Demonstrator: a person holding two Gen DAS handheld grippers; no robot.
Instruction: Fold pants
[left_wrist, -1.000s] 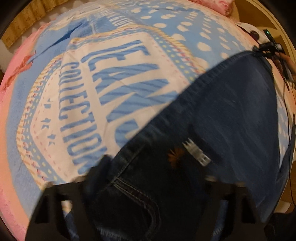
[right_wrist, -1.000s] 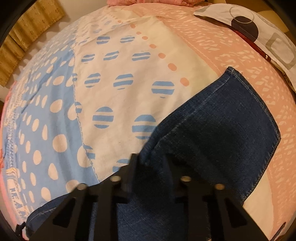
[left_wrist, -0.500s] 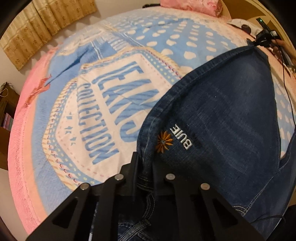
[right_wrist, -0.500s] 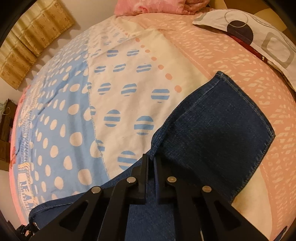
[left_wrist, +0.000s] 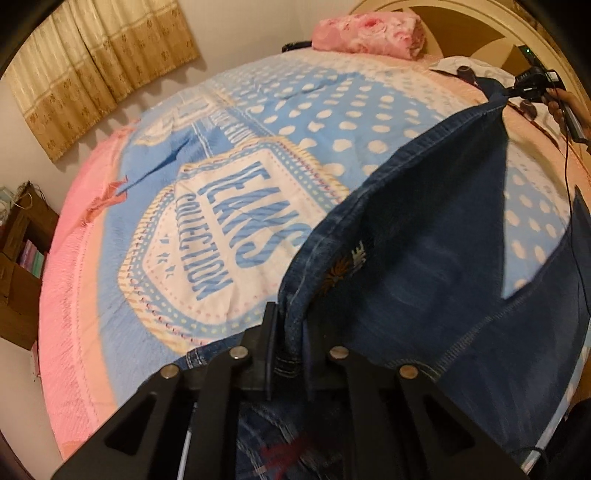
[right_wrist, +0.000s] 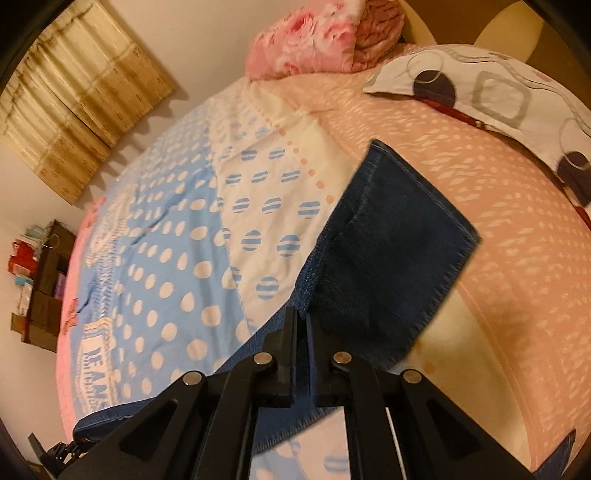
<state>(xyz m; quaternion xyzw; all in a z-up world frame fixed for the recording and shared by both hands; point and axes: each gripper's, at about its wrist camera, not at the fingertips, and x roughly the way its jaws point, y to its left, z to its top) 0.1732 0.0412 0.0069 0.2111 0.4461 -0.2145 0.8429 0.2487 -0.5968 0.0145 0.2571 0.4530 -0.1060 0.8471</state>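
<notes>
Embroidered logo (left_wrist: 347, 266) on jeans (left_wrist: 424, 258) blurred and folded, shelf items (right_wrist: 26, 258) too small to identify

The jeans (left_wrist: 424, 258) hang above the bedspread (left_wrist: 229, 229), with a folded blanket (right_wrist: 317, 40) and pillow (right_wrist: 491, 85) at the bed's far end.

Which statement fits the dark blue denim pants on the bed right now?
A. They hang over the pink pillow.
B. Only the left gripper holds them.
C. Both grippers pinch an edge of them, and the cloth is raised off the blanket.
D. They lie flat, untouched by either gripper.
C: the left gripper and right gripper each clamp an edge of the dark blue denim pants, which hang above the patterned blanket.
</notes>
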